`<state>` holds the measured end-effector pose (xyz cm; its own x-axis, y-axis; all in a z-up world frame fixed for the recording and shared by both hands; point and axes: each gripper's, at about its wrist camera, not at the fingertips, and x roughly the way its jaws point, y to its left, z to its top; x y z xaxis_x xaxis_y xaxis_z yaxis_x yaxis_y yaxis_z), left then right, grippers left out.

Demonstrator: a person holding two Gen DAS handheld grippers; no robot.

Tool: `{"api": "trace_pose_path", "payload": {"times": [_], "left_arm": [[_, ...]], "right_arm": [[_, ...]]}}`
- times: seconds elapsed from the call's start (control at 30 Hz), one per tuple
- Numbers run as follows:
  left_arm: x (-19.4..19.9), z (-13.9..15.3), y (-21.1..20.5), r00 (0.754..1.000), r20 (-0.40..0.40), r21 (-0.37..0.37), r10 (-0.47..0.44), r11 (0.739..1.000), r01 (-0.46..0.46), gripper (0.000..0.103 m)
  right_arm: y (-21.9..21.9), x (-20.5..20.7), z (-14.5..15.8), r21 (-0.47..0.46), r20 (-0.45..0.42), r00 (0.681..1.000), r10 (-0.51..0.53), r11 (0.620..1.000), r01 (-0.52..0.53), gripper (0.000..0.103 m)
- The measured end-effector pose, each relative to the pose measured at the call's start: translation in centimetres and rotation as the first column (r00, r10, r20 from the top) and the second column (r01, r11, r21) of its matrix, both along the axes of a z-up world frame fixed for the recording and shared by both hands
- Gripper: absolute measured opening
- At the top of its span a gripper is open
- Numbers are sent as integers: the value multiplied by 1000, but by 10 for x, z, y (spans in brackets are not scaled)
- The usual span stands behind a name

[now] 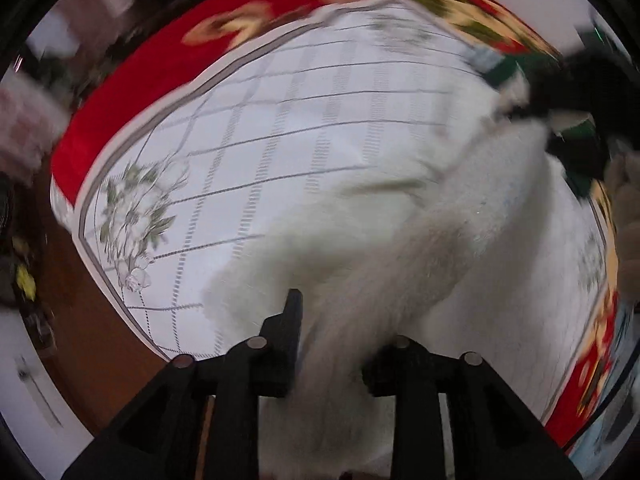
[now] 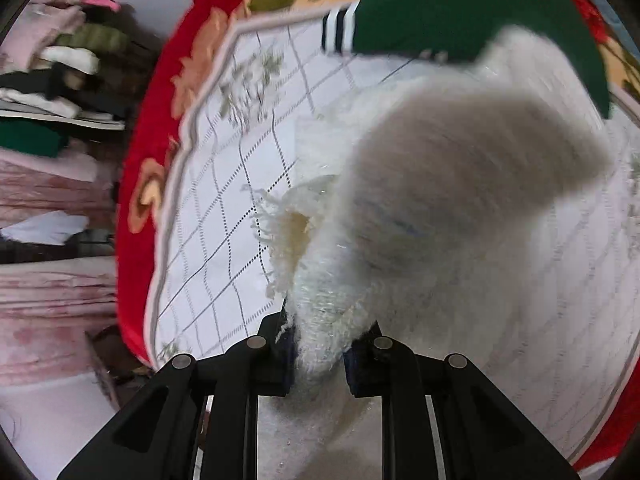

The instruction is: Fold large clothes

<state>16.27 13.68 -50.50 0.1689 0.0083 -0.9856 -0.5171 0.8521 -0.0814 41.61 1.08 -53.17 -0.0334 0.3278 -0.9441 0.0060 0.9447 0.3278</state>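
White fuzzy knit garment hangs bunched from both your grippers above the surface, draped in a white grid-patterned cloth with a red floral border. Your right gripper has its jaws clenched on a fringed fold. Your left gripper has fabric between its jaws, clamped too. A dark green garment with striped trim lies beyond.

No readable text, labels or numbers anywhere.
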Motion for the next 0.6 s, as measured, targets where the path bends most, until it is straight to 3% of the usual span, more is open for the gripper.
{"api": "trace_pose_path", "payload": {"times": [0.07, 0.1, 0.13, 0.17, 0.2, 0.23, 0.37, 0.43, 0.53, 0.6], "left_arm": [[-5, -16, 31, 997, -14, -35, 75, 997, -76, 44], [-9, -21, 44, 994, -15, -37, 111, 993, -111, 59], [-12, -23, 55, 990, -13, -40, 138, 990, -138, 73], [-17, -25, 65, 986, -9, -41, 166, 985, -167, 77], [-22, -26, 74, 981, -12, -28, 194, 981, -194, 78], [-26, -27, 80, 978, -18, -19, 209, 978, -210, 78], [-33, -29, 83, 971, -36, 27, 238, 971, -237, 79], [-27, -30, 77, 974, -43, 60, 224, 973, -222, 80], [-3, -44, 59, 985, -67, 146, 156, 978, -145, 80], [13, -66, 56, 985, -117, 205, 129, 973, -103, 81]], "right_arm": [[22, 9, -23, -43, -23, 1000, -1, 999, 0, 20], [32, 14, -37, -69, -36, 999, 11, 998, -13, 22], [39, 18, -48, -76, -55, 998, 7, 997, -11, 30], [43, 21, -55, -64, -72, 997, 0, 998, -5, 43], [46, 24, -58, -34, -94, 996, -6, 999, 3, 52], [47, 28, -58, 20, -105, 994, -19, 1000, 22, 70], [10, 28, -29, 283, -111, 993, -49, 956, 79, 73], [-26, 25, -11, 284, -60, 994, -94, 953, 107, 73], [-106, 17, 6, 129, 67, 981, -182, 977, 172, 73], [-148, 13, -6, 54, 77, 971, -225, 974, 222, 76]]}}
